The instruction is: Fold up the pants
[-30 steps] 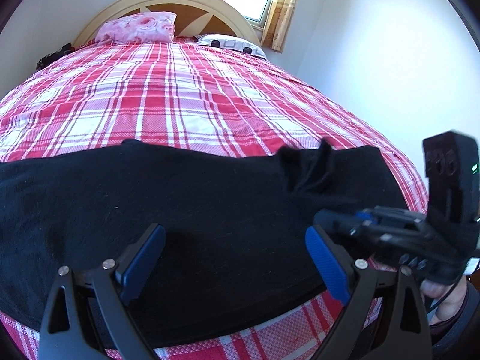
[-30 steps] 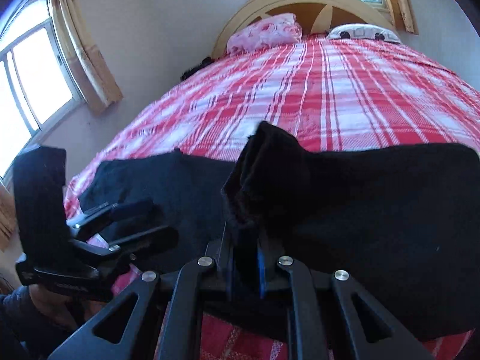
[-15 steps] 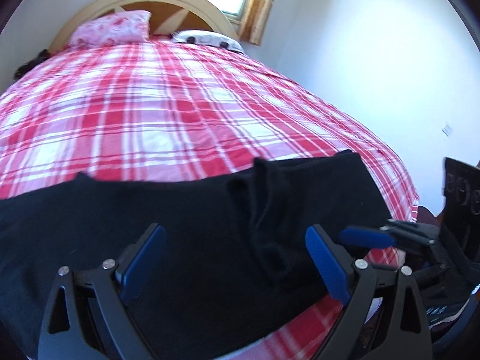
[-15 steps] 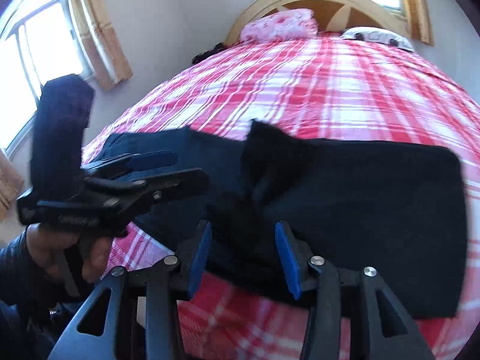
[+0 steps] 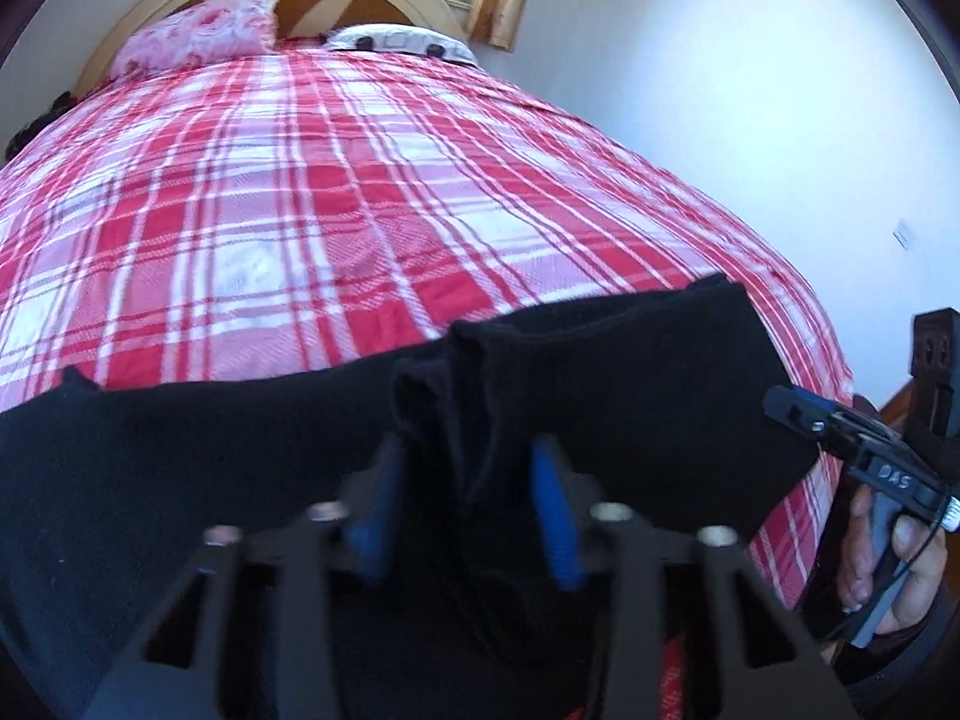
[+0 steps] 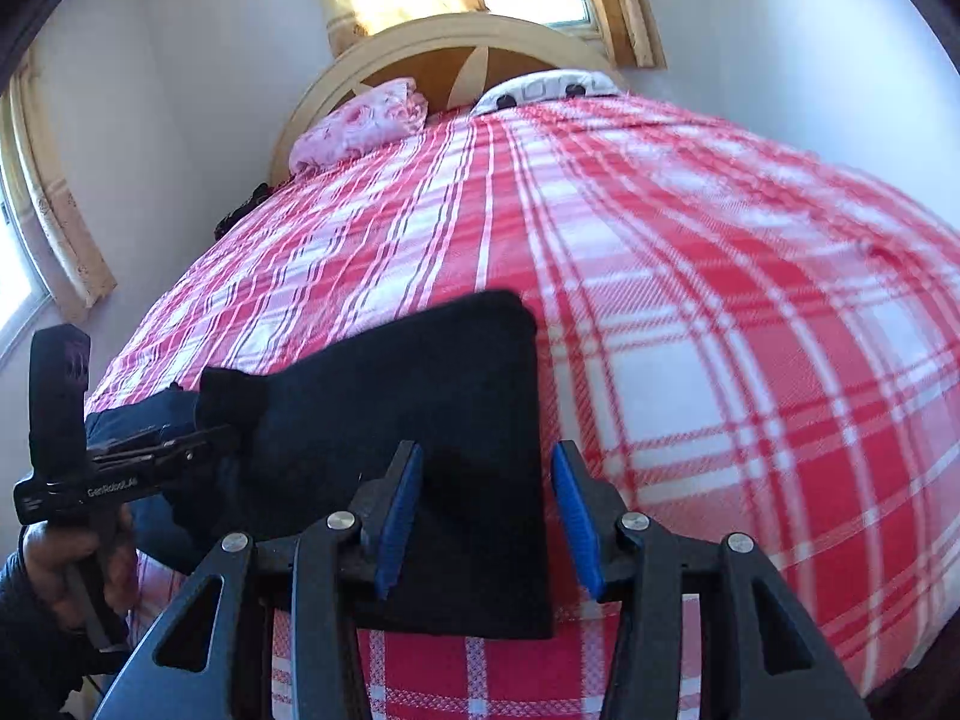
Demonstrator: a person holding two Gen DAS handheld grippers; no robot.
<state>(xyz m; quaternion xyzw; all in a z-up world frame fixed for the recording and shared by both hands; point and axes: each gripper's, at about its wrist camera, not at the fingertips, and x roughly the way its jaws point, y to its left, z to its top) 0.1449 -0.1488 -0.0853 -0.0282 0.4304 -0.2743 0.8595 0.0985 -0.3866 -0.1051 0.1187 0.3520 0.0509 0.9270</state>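
Along the near edge of the red-and-white plaid bedspread [image 5: 336, 192] lie the soft, limp black fabric pants [image 6: 420, 396], my left gripper [image 5: 474, 510] closing on a raised fold, my right gripper [image 6: 489, 510] spread over their flat end.

pants [image 5: 630, 396] lie across the bed's [image 5: 360, 192] near edge, two pillows [image 5: 198, 36] at the headboard [image 6: 444, 54] behind.

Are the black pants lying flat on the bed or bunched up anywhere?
Mostly flat, but the black pants have a raised bunch between the closing left tongs.
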